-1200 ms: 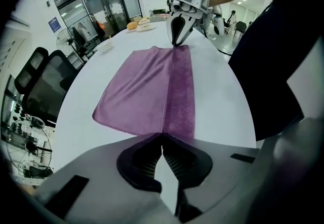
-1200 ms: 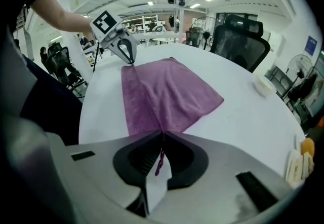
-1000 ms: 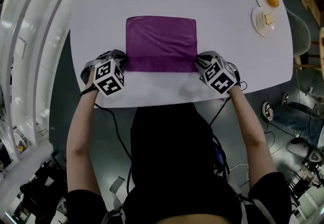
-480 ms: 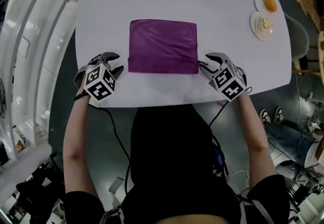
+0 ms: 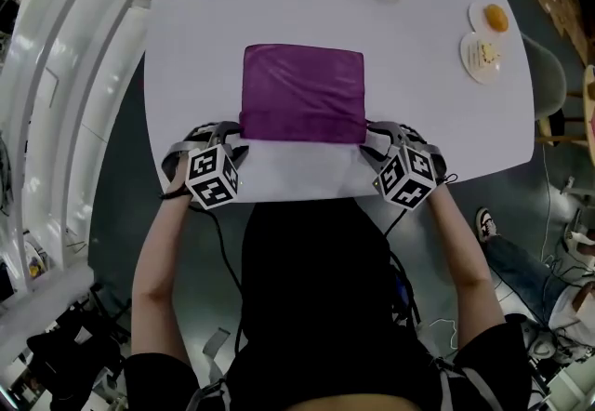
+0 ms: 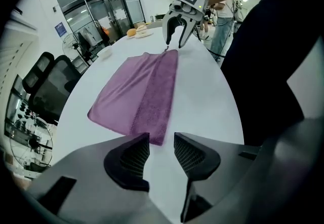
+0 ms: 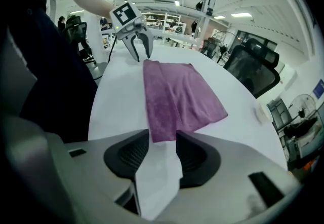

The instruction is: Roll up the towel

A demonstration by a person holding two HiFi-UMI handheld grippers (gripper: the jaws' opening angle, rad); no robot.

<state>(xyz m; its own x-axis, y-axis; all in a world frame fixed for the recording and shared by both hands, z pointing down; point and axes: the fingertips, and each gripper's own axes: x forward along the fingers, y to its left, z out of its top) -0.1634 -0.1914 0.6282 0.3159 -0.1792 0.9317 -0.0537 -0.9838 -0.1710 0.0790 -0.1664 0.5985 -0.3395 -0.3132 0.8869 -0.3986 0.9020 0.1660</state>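
Both claws have just opened, letting go (one fold laid). The left claw (image 5: 220, 132) and right claw (image 5: 383, 136) gape, pinching nothing, at the near corners of the towel (image 5: 304, 93), which lies mid-bench (image 5: 437, 112). Rolling has barely begun.

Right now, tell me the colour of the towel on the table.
Purple. The towel is a solid purple all over, seen best in the head view.
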